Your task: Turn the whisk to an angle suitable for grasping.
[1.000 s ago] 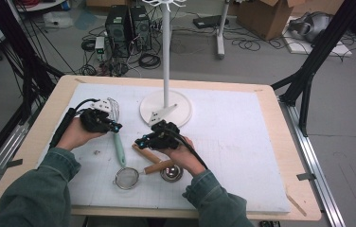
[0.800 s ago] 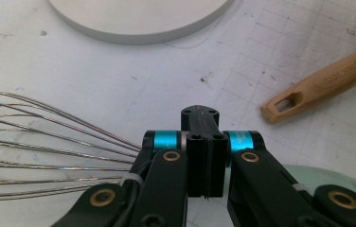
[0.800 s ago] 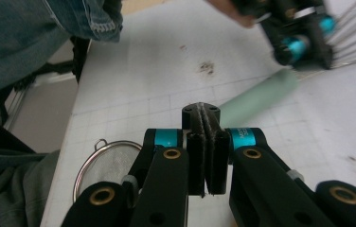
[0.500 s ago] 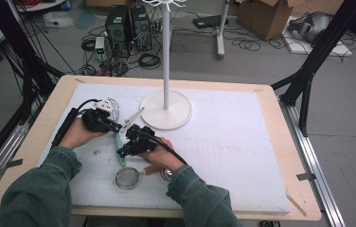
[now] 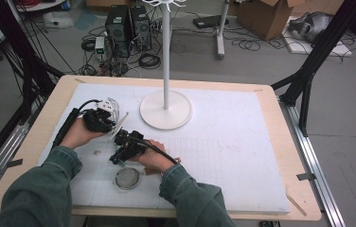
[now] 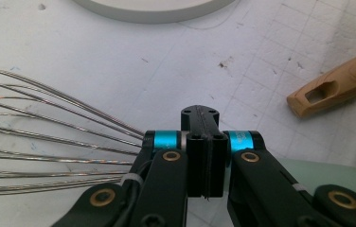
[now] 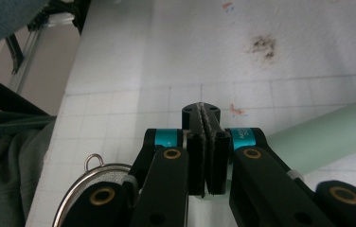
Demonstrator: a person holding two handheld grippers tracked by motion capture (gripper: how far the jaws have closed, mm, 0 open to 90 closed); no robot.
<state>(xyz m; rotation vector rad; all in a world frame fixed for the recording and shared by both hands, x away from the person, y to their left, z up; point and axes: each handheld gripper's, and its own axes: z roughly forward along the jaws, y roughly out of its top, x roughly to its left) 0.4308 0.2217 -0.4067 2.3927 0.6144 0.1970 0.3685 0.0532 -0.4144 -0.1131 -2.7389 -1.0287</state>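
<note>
A wire whisk [image 5: 110, 105] lies at the table's left; its wires [image 6: 48, 132] run under my left gripper [image 6: 200, 111] and its mint-green handle [image 7: 327, 132] passes beneath my right gripper [image 7: 200, 109]. Both grippers are shut with nothing between the pads. In the high view the left gripper [image 5: 105, 121] sits by the whisk's head, and the right gripper [image 5: 117, 149] is just below and to its right, pointing left. A small round strainer [image 5: 127, 178] rests near the front edge, close to the right jaws [image 7: 84, 191].
A white stand [image 5: 165, 109] with a tall pole rises mid-table on the white mat [image 5: 242, 156]. A wooden handle [image 6: 337, 87] lies to the right of the left gripper. Green-sleeved forearms [image 5: 190, 198] reach in from the front. Open mat stretches to the right.
My right gripper has moved left and lower, from beside the stand's base to over the whisk's handle, close to the left gripper. The left gripper has stayed put.
</note>
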